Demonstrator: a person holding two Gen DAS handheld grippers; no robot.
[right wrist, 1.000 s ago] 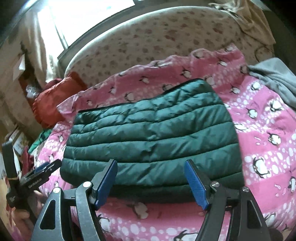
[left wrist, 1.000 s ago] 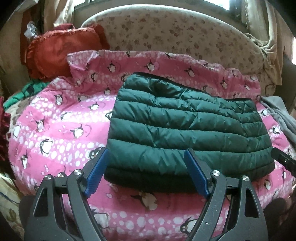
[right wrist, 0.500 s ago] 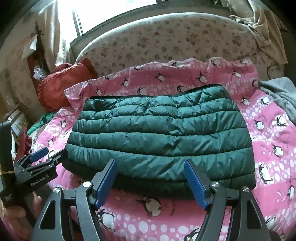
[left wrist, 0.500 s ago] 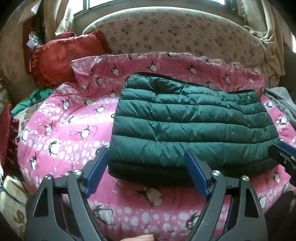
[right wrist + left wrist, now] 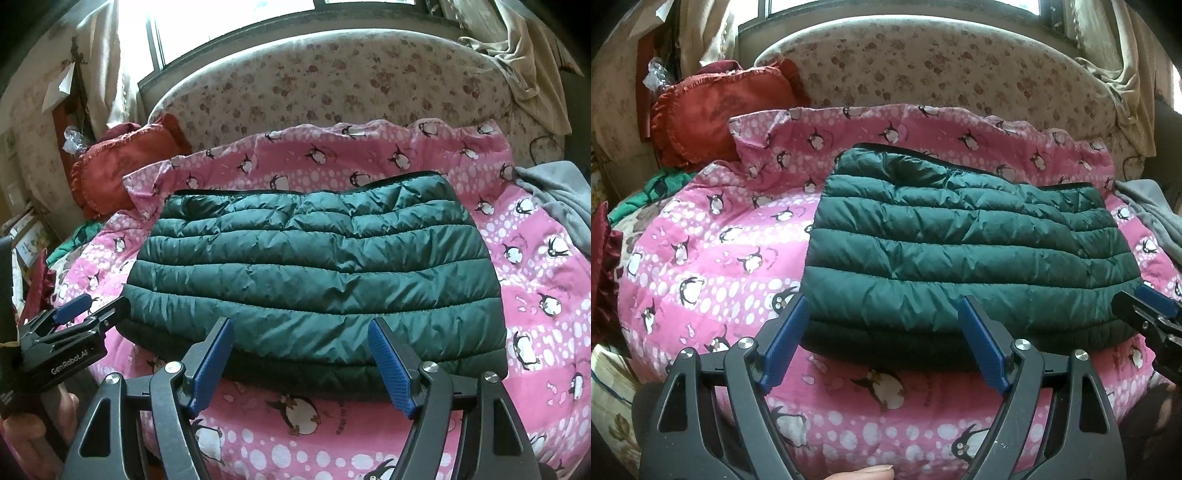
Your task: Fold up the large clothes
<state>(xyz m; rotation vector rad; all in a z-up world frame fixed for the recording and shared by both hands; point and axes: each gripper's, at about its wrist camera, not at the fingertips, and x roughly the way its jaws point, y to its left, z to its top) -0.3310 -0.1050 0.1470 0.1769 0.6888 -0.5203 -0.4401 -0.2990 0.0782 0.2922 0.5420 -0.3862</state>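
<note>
Both tongs stand wide open with nothing between their blades: the left gripper (image 5: 882, 339) and the right gripper (image 5: 301, 365), each a pair of matte black arms with silver rivets and ribbed blue pads, are poised at the near edge of a folded green jacket (image 5: 314, 280).

Glossy and puffed, the jacket is quilted in horizontal bands with fine crinkles across the shell, and lies as a thick, roughly rectangular bundle with rounded corners, a dark trim line along its far edge. It rests on the middle of a pink bedspread (image 5: 535, 266) printed with white dots and black-and-white penguins, whose far edge is ruffled against a curved headboard (image 5: 332, 85) upholstered in pale cloth with small faded flowers.

Seen from the left gripper's camera, the blue pad of its left finger (image 5: 785, 341) sits just beside the jacket's near left corner, and the other tool shows at the right edge by the near right corner. From the right gripper's camera the left tool appears low at the left, near the same left corner.

At far left a rust-red cushion (image 5: 713, 114) with a frilled edge leans by the headboard. Grey soft cloth (image 5: 557, 206) is bunched at the right side of the bed. Cream drapery (image 5: 517, 44) hangs crumpled at the far right, below a bright window.
</note>
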